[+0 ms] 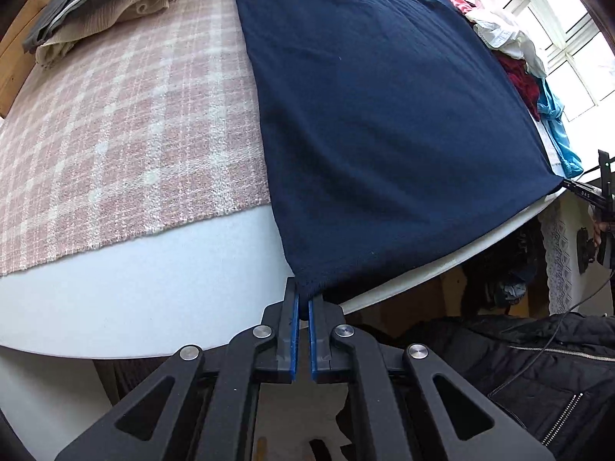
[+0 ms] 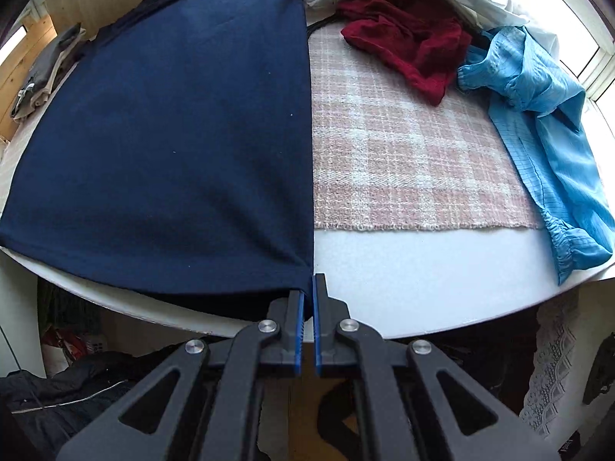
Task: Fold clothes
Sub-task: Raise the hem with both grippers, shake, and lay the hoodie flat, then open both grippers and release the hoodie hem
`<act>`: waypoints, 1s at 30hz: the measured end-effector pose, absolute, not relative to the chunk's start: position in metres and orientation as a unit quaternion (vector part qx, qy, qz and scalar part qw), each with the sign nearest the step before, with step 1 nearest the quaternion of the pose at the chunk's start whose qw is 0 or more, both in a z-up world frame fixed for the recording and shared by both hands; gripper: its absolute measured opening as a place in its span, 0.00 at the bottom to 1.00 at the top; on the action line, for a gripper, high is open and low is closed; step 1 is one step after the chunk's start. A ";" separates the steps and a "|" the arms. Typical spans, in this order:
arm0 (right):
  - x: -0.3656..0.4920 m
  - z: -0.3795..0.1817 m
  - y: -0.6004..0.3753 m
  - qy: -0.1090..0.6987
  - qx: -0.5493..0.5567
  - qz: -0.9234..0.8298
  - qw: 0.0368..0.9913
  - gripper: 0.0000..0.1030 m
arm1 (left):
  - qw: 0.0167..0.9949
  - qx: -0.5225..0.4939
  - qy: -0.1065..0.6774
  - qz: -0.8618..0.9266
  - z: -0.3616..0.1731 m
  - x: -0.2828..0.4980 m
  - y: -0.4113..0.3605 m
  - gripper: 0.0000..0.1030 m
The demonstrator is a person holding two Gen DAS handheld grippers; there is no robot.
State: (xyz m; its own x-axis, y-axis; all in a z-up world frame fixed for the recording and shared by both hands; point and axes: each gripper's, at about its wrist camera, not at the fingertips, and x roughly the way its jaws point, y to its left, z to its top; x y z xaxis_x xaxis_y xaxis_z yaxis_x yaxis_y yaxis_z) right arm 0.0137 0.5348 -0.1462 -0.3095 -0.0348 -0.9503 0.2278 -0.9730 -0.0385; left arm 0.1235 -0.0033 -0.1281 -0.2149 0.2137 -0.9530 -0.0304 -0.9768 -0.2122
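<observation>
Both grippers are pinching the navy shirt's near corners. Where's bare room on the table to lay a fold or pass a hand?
Free: plaid mat between navy shirt and folded stack; mat between shirt and red garment; white table strip nearest you. Crowded: far right, around blue garment.

The navy garment (image 1: 384,134) has its far end cut off; each pinched corner hides between jaws.

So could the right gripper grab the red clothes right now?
Probably not yet. The right gripper is shut on the navy garment's corner, so it would have to let go first. The plaid cloth before the red garment lies bare.
</observation>
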 end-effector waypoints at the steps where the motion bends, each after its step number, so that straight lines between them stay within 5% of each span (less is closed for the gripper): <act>1: 0.015 -0.147 0.533 0.091 0.584 -0.802 0.085 0.04 | 0.081 -0.623 -0.071 0.775 -0.128 0.125 -0.002 0.03; 7: 0.033 -0.147 0.533 0.127 0.615 -0.771 0.107 0.18 | 0.098 -0.611 -0.084 0.781 -0.109 0.146 -0.004 0.04; 17: 0.009 -0.073 0.502 0.107 0.554 -0.810 0.158 0.20 | 0.126 -0.569 -0.048 0.811 -0.070 0.125 0.017 0.07; 30: -0.082 -0.135 0.474 0.081 0.611 -0.778 0.124 0.21 | 0.144 -0.613 -0.043 0.776 -0.114 0.037 0.004 0.07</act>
State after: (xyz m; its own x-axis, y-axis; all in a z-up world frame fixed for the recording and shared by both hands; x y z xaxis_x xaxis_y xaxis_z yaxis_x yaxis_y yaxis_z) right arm -0.0825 0.4739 -0.1349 -0.2226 -0.0940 -0.9704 0.2930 -0.9558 0.0254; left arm 0.0375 0.0042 -0.1145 -0.2066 0.2761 -0.9387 -0.1703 -0.9549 -0.2433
